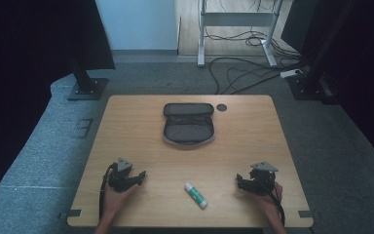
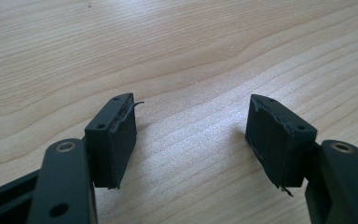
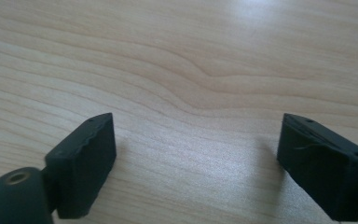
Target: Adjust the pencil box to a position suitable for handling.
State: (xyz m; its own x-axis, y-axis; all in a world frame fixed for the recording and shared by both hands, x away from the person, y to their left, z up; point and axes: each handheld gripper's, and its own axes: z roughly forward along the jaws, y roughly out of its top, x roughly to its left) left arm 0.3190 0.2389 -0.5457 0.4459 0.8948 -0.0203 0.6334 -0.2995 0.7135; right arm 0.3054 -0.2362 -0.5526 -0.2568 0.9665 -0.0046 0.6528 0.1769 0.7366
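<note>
A white glue stick (image 1: 196, 195) with a green label lies near the table's front edge, between the two hands. An open dark grey pencil case (image 1: 188, 124) rests at the middle back of the table. My left gripper (image 1: 140, 176) sits at the front left, held by a hand, jaws pointing right toward the glue stick; it stands open (image 2: 191, 135) over bare wood. My right gripper (image 1: 239, 181) sits at the front right, jaws pointing left, open (image 3: 196, 158) with nothing between its pads.
The wooden table (image 1: 253, 141) has a round dark grommet (image 1: 221, 107) behind the case. Black stands (image 1: 85, 83) and cables (image 1: 243, 68) lie on the grey floor beyond the table.
</note>
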